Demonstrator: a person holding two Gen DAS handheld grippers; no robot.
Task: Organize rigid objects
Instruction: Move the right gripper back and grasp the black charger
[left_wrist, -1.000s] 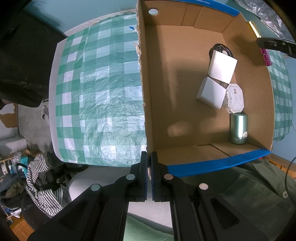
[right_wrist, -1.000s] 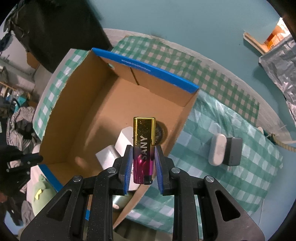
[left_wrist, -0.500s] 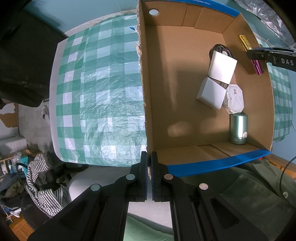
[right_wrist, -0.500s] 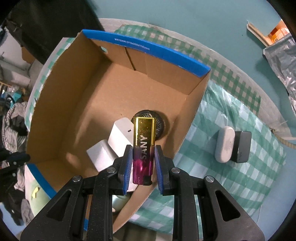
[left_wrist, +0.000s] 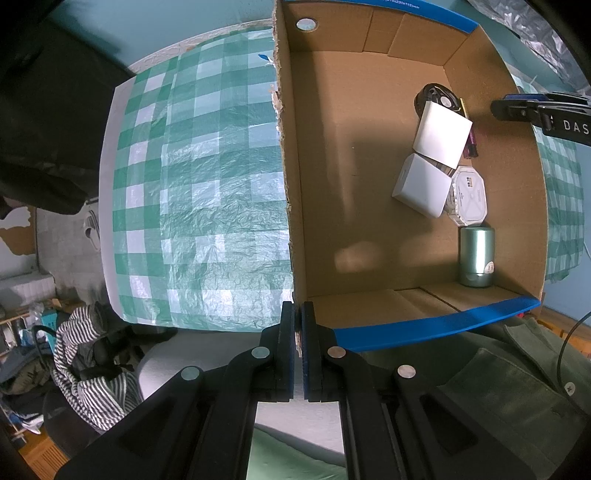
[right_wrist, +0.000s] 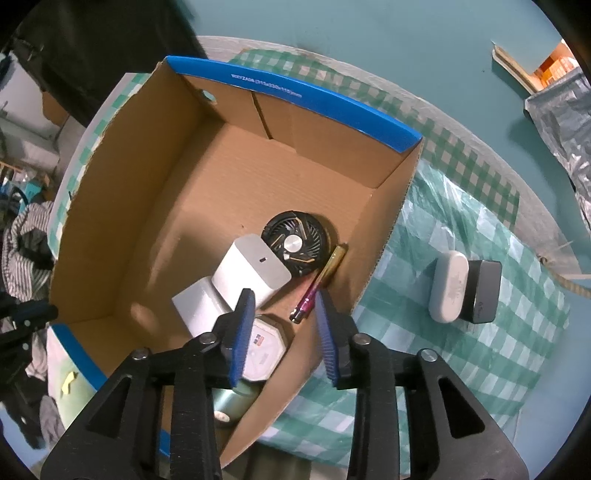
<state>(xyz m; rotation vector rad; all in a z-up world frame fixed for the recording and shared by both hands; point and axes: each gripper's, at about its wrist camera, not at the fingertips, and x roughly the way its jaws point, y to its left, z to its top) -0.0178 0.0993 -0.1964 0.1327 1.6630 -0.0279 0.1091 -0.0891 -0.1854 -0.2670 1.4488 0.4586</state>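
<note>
A cardboard box (right_wrist: 155, 177) with blue rims stands on a green checked cloth (left_wrist: 207, 192). My left gripper (left_wrist: 298, 317) is shut on the box's near corner edge (left_wrist: 295, 295). My right gripper (right_wrist: 284, 321) is open and empty above the box's right side. A gold and magenta stick (right_wrist: 318, 284) lies on the box floor against the right wall, just beyond its fingertips; it shows partly in the left wrist view (left_wrist: 472, 144). The box also holds a black fan (right_wrist: 293, 245), two white blocks (right_wrist: 251, 271), an octagonal white case (right_wrist: 264, 350) and a green can (left_wrist: 476, 256).
A white oval case (right_wrist: 448, 286) and a dark grey box (right_wrist: 482, 291) lie side by side on the cloth right of the cardboard box. Striped clothing (left_wrist: 92, 362) lies below the table's left edge. A teal wall is behind.
My right gripper moved over the box, opened and let go of the gold and magenta stick, which now lies on the box floor. The left gripper has not moved.
</note>
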